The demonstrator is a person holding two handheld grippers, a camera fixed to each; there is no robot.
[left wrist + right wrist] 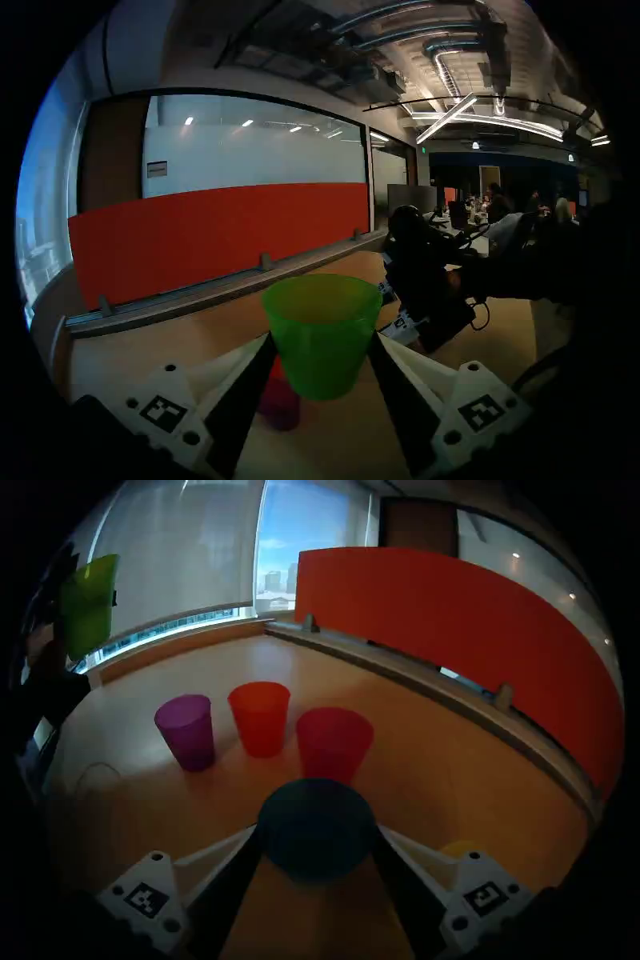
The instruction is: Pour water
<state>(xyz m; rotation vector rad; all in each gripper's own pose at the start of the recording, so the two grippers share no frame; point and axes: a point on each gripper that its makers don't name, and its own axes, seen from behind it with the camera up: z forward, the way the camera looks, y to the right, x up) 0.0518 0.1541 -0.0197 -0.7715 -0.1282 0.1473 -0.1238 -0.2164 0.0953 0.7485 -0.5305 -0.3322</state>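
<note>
While the green translucent plastic cup [322, 336] was gripped upright between the white fingers [224, 370] of the left gripper [322, 346], both of its sides were pressed by the dark inner pads in the left gripper view. Directly beneath it, the purple plastic cup [280, 406] was partly seen on the wooden table [160, 340], with a sliver of red showing just above that cup. Farther off to the right, the right gripper [396, 308] was seen as a dark shape held by a dark-sleeved arm; how its jaws stood could not be told there. An orange wall panel [216, 232] was set behind the table.

In the right gripper view, the dark blue plastic cup [316, 828] was clamped between the two fingers of the right gripper [316, 836], touched on both sides. Whether water was held in it could not be told. Ahead, three cups were stood upright on the table [448, 776], near each other: the purple plastic cup [186, 732], an orange plastic cup [259, 718] and a red plastic cup [334, 744]. The green cup [86, 604] was seen at the upper left, raised well above the table before a window [304, 544]. A yellow thing [460, 848] was half hidden behind the right-hand finger.
</note>
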